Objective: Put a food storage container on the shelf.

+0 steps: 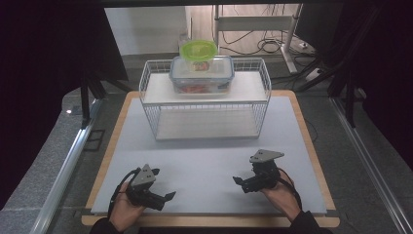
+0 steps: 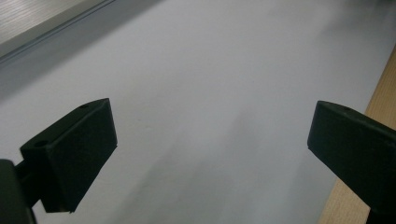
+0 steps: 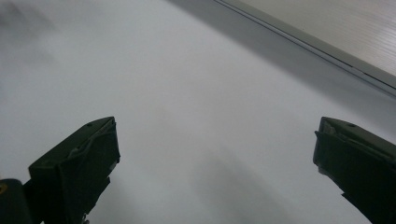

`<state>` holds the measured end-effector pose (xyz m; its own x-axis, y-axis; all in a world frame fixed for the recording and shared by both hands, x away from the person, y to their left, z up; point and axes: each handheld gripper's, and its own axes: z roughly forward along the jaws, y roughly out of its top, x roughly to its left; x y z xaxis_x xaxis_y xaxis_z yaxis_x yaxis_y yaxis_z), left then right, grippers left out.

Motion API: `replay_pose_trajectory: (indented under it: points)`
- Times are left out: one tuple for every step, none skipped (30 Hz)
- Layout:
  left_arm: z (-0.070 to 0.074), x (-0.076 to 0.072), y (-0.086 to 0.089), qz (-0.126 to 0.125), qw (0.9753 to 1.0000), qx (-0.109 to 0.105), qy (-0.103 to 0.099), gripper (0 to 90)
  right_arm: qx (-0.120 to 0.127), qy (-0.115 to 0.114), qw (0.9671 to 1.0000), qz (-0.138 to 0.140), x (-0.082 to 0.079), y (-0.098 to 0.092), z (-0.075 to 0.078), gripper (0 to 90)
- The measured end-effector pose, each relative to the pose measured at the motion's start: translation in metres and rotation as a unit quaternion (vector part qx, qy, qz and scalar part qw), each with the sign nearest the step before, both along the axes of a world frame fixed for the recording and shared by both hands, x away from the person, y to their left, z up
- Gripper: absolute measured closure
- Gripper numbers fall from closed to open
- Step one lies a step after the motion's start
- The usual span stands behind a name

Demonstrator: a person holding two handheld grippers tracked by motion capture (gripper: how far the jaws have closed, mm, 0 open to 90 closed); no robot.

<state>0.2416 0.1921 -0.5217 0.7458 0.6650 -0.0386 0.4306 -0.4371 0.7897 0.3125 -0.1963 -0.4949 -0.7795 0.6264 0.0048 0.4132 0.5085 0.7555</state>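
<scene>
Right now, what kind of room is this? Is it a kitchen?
Probably not a kitchen; more likely a lab or test workspace. Dark curtains surround a bare table, loose cables lie on the floor, and food containers sit on a wire rack.

High view looks forward and down from above. Both gripper views skim low, close over the white mat [image 1: 209, 161], shared by all three.

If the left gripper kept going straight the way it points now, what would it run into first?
Probably the right gripper: the left gripper, jaws open, points across the white mat toward it with nothing between, though its downward tilt is hard to judge.
</scene>
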Motion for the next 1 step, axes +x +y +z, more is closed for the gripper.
replay_pose_trajectory:
  points:
    - [0.0000,0.0001,-0.0001,0.000,1.0000,0.000,0.000,1.4,0.002,0.001,1.0000,-0.001,0.0009,-0.0009,0.0002,0.2]
